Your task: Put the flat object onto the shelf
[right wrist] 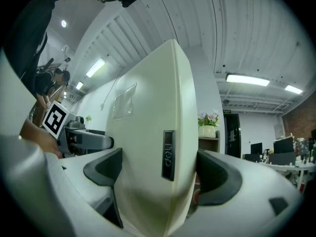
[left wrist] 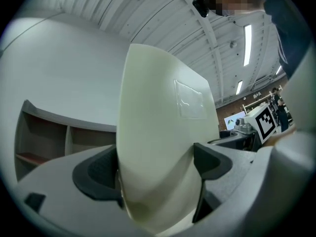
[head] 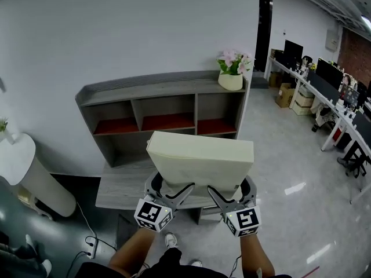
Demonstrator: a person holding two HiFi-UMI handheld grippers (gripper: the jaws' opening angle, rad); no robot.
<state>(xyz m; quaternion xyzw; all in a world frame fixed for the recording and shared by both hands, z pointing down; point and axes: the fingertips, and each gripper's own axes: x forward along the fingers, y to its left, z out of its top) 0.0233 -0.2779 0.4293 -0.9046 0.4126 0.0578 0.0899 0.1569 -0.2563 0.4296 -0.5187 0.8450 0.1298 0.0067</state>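
left gripper, right gripper clamp flat object | grey shelf (office)

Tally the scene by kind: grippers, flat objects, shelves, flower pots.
grippers: 2 (left gripper, right gripper, both shut on the flat object)
flat object: 1
shelf: 1
flower pot: 1
total: 5

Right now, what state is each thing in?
flat object, held aloft by both tools
left tool, shut on the flat object
right tool, shut on the flat object
shelf, flat object not yet on it
flower pot, upright on shelf top
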